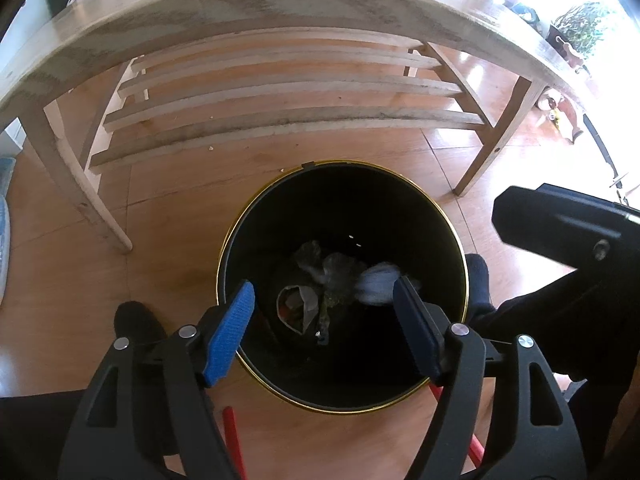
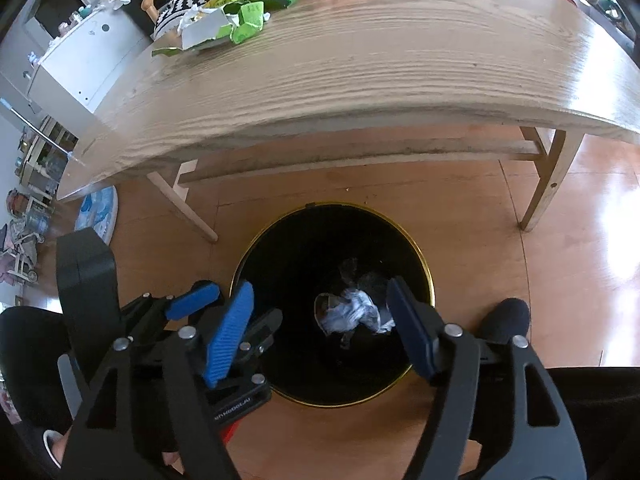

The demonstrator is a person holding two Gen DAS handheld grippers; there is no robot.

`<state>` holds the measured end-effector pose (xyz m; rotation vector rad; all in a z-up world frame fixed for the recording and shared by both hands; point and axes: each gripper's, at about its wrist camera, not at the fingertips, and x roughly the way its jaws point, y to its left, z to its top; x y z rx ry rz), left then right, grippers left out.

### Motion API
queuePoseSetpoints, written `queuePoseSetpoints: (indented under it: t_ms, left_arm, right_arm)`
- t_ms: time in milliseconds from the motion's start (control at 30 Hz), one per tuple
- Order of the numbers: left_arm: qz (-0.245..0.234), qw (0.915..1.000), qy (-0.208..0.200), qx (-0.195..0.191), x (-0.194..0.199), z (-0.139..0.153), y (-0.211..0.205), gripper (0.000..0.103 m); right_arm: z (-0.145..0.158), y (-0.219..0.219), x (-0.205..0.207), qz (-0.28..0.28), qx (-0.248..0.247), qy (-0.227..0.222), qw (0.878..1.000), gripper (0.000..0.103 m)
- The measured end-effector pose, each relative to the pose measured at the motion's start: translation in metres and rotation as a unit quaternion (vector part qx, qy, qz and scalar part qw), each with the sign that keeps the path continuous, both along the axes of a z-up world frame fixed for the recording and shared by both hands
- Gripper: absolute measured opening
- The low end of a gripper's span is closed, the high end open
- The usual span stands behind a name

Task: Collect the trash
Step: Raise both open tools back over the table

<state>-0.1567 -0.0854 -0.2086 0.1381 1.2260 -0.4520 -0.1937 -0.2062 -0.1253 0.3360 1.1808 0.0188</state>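
Bin [image 1: 240,240] sits lower centre on the floor in front of the table [image 1: 280,4], within reach of both hands for dropping. Trash [image 1: 320,284] lies at its bottom; more litter [image 2: 240,16] remains upper left on the tabletop. Left gripper [image 1: 324,332] and right gripper [image 2: 320,332] both point steeply down over the rim, jaws wide, nothing between them. Judged: release done.
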Motion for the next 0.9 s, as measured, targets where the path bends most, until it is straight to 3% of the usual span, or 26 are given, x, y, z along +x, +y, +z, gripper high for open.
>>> queuePoseSetpoints:
  t_ms: [300, 467, 567, 667, 767, 900]
  left_arm:
    - [0.006, 0.9998, -0.011, -0.014, -0.004, 0.017, 0.006, 0.082]
    - [-0.008, 0.9981, -0.043, -0.044, -0.015, 0.059, 0.012, 0.092]
    - [-0.018, 0.9948, -0.084, -0.054, -0.009, 0.094, 0.019, 0.095]
    - [-0.002, 0.9925, -0.109, -0.055, 0.016, 0.12, 0.03, 0.096]
    - [0.04, 0.9899, -0.117, -0.07, 0.066, 0.144, 0.054, 0.096]
    - [0.101, 0.9836, -0.137, -0.059, 0.133, 0.164, 0.08, 0.096]
  right_arm:
    - [0.019, -0.003, -0.008, -0.001, 0.016, -0.024, 1.0, 0.073]
    - [0.052, -0.007, -0.013, 0.008, 0.027, -0.072, 0.997, 0.082]
    - [0.071, -0.016, -0.003, 0.005, 0.033, -0.093, 0.995, 0.083]
    - [0.086, -0.031, 0.021, -0.001, 0.042, -0.104, 0.994, 0.084]
    - [0.098, -0.042, 0.057, -0.004, 0.025, -0.114, 0.993, 0.084]
    - [0.102, -0.061, 0.12, -0.015, 0.005, -0.12, 0.993, 0.084]
